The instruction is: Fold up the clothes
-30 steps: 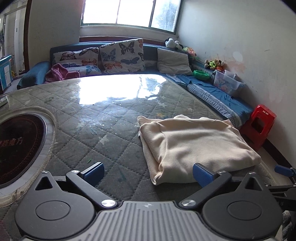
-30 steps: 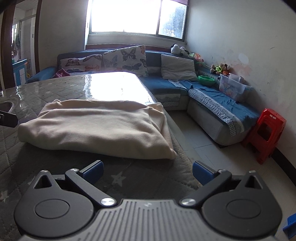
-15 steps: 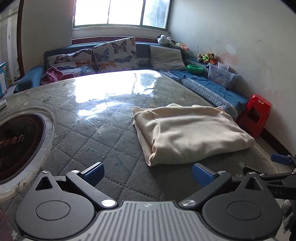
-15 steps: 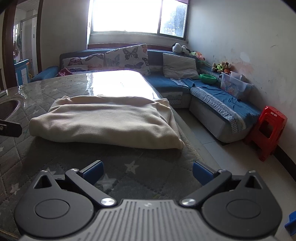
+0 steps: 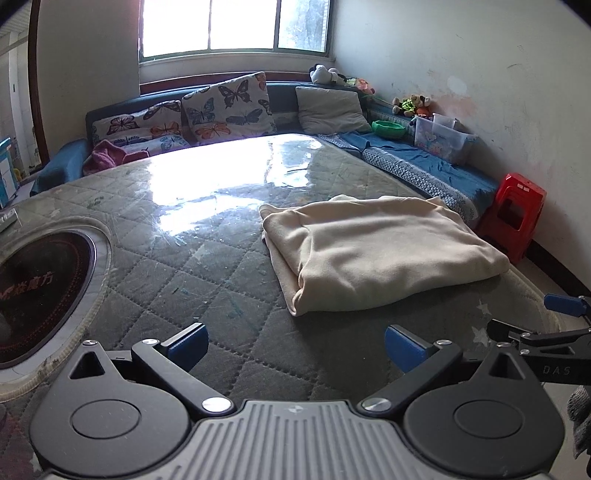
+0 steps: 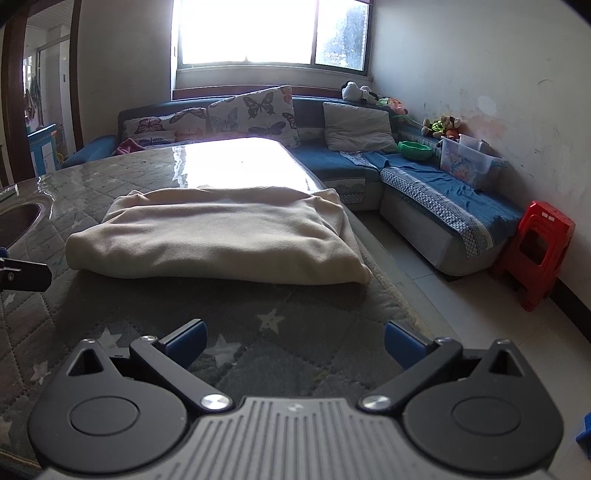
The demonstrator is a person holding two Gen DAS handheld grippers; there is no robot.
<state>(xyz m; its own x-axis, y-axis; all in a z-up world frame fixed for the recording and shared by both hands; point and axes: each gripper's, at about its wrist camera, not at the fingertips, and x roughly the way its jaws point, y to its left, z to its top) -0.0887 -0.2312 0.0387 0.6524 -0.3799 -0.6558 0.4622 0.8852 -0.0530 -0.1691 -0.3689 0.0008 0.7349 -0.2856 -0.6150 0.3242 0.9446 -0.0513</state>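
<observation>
Left gripper (image 5: 295,341): jaws spread wide, nothing between the blue pads (image 5: 188,341), hanging over the quilted table cover (image 5: 177,266) at the bottom centre of the left wrist view. Right gripper (image 6: 293,339): likewise released and empty, at the bottom centre of its own view, above the star-printed near edge of the cover.

Cream garment (image 5: 373,247): lies folded into a thick, roughly rectangular bundle on the cover, right of centre in the left view and centre-left in the right view (image 6: 221,240). Neither gripper touches it; both sit clear of its near edge. A flat under-layer sticks out along the bundle's left side in the left view.

A round dark inset (image 5: 40,291) with printed lettering occupies the left edge of the left view, well apart from the garment. Glare from the window (image 5: 232,26) covers the far half of the table.

Background: blue corner sofa (image 6: 436,192) with butterfly cushions (image 5: 225,107), green bowl (image 6: 415,149), clear plastic box (image 6: 467,162), red stool (image 6: 535,251) at the right wall.
</observation>
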